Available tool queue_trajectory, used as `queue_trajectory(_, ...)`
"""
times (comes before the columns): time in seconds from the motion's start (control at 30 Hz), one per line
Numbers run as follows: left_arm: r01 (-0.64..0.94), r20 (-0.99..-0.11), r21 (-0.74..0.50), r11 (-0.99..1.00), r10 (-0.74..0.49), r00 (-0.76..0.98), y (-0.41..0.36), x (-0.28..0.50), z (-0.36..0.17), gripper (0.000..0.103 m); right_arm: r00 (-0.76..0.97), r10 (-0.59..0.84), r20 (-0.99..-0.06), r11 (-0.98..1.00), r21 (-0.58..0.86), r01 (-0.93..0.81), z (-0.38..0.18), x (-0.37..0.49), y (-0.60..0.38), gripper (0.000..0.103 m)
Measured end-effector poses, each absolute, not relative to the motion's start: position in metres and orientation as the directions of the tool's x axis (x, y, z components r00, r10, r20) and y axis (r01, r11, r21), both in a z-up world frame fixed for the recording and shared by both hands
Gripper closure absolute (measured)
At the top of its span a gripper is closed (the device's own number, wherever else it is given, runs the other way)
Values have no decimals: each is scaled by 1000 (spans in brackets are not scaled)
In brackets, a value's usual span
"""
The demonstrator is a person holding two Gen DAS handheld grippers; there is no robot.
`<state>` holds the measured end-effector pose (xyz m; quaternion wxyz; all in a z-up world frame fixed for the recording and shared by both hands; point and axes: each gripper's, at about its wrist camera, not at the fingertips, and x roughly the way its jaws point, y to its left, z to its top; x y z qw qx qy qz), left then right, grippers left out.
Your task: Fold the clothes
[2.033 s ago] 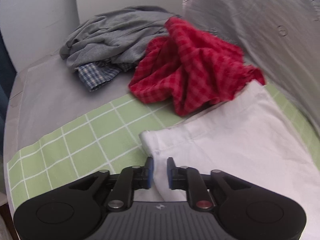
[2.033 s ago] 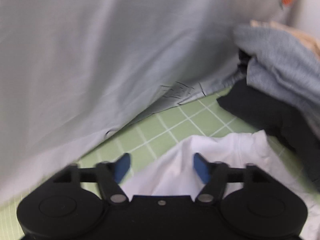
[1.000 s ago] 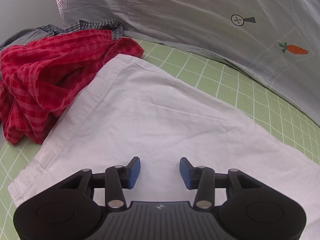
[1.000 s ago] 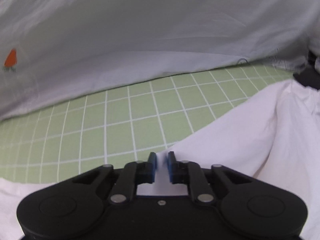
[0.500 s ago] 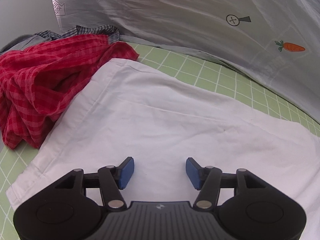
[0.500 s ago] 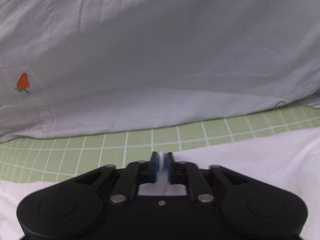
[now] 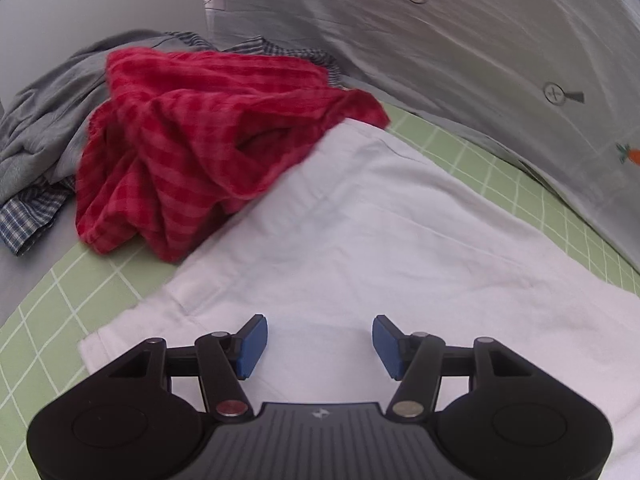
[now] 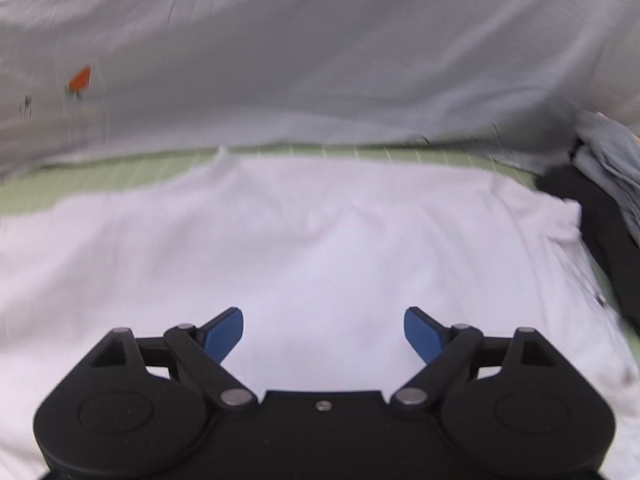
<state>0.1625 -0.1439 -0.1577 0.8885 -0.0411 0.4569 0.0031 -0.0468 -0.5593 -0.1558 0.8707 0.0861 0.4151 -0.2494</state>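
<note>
A white garment (image 7: 380, 236) lies spread flat on the green checked cloth (image 7: 60, 300); it also fills the right wrist view (image 8: 320, 248). My left gripper (image 7: 319, 344) is open and empty just above the garment's near left part. My right gripper (image 8: 323, 334) is open and empty above the garment's middle. A crumpled red checked garment (image 7: 192, 144) lies at the white garment's far left corner, overlapping its edge.
Grey and blue-checked clothes (image 7: 36, 128) are piled behind the red one. A grey sheet with a carrot print (image 7: 500, 60) rises along the far side, also in the right wrist view (image 8: 320, 60). Black and grey clothes (image 8: 600, 208) lie at the right.
My right gripper let go of the white garment's edge, opened wide and pulled back over it. My left gripper opened wider and swung left toward the red garment.
</note>
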Motion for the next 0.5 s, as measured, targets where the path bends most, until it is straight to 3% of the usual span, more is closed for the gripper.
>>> queue_trajectory(0.1,-18,-789,-44,999,-23,615,-140,174,-153,42,494,-372,-785,845,-67,530,-163,-57,-551,15)
queue_trajectory(0.37,147,-776,-73,987,-148,613,-146,230,-164,40,476,-379,-794,833,-67,550,-167,-33,-527,15)
queue_trajectory(0.5,202,-744,8,979,-129,656,-155,232,-171,40,477,-379,-793,826,-57,561,-167,-15,-513,15)
